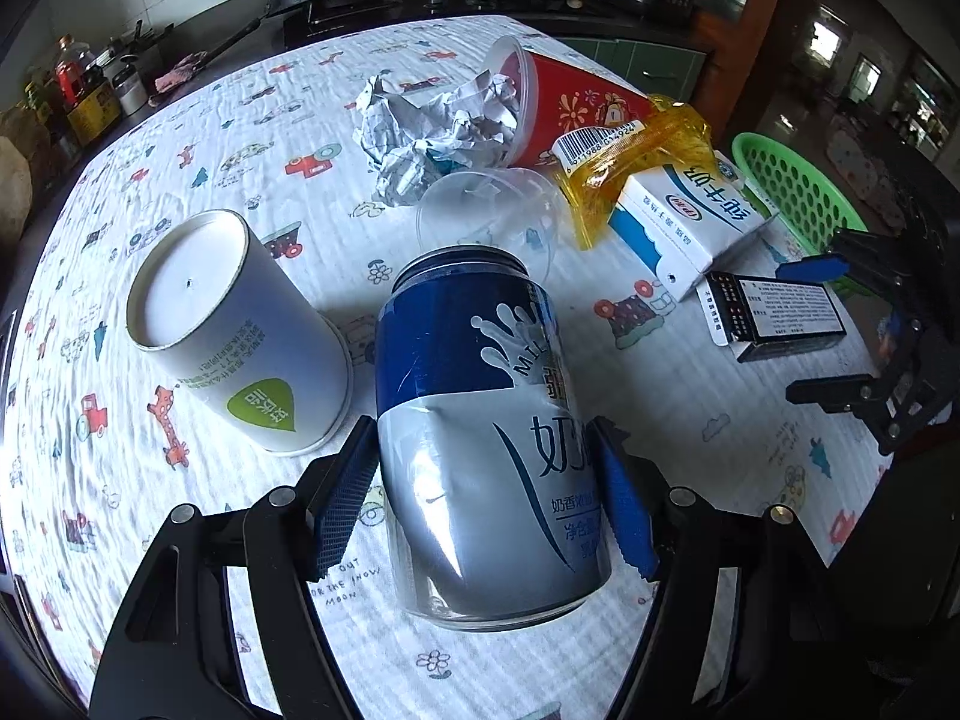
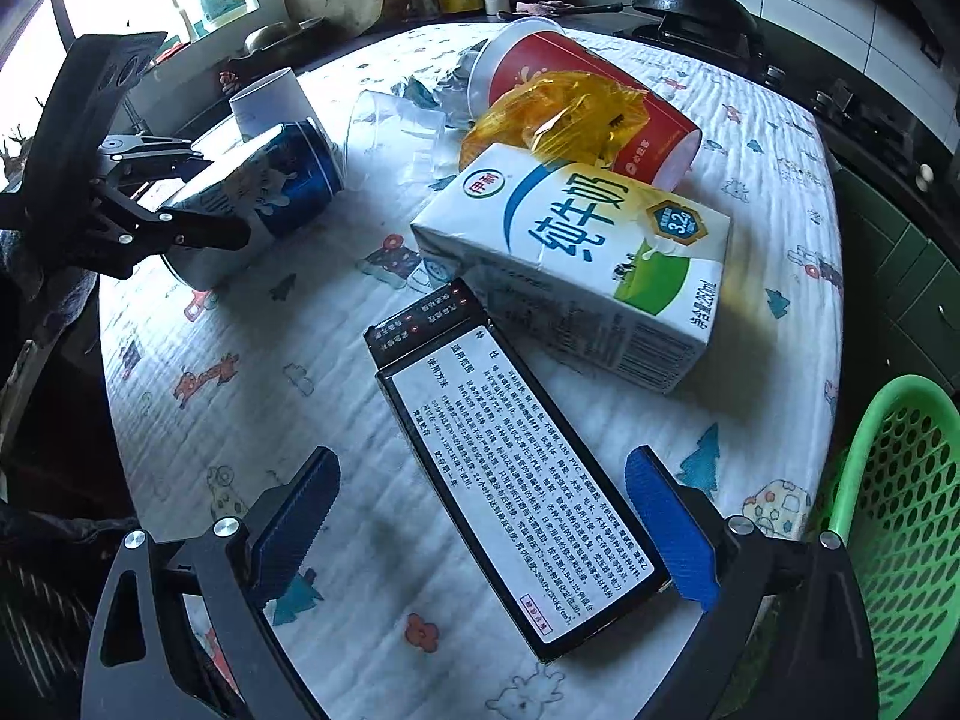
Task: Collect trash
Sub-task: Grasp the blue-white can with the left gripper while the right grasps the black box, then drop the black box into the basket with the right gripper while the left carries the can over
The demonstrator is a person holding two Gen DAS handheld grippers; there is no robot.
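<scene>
Clamped between blue ribbed pads (image 1: 345, 507), dented blue-and-silver milk-drink can (image 1: 480, 438) at bottom centre of the left wrist view, left gripper (image 1: 486, 504) closed onto its sides, pads touching the can wall left and right. Can tilted, mouth pointing away toward the table's middle. Just left of it, white paper cup (image 1: 240, 330) lying on its side on the cartoon-print tablecloth (image 1: 120, 276), base toward the camera. Beyond the can, clear plastic cup (image 1: 486, 219) on its side, then crumpled paper (image 1: 426, 132) spilling at the mouth of a red tub (image 1: 576, 105), also tipped over. Yellow cellophane wrapper (image 1: 624, 171) draped between tub and white-and-blue milk carton (image 1: 690, 222), touching both.

Seen from the right wrist: black glue box (image 2: 522, 480) with a white printed label, flat on the cloth, lying lengthwise between the spread fingers of the right gripper (image 2: 486, 516). Jaws wide apart, holding nothing; right pad (image 2: 672, 528) just beside the box's edge, left pad well clear. Milk carton (image 2: 576, 264) just past the box's far end, whether in contact with it unclear. Green perforated basket (image 2: 900, 534) at the table's right edge, near the right gripper. Left gripper and gripped can (image 2: 264, 192) visible at far left. Black wok (image 2: 696, 6) on the stove behind the table.
</scene>
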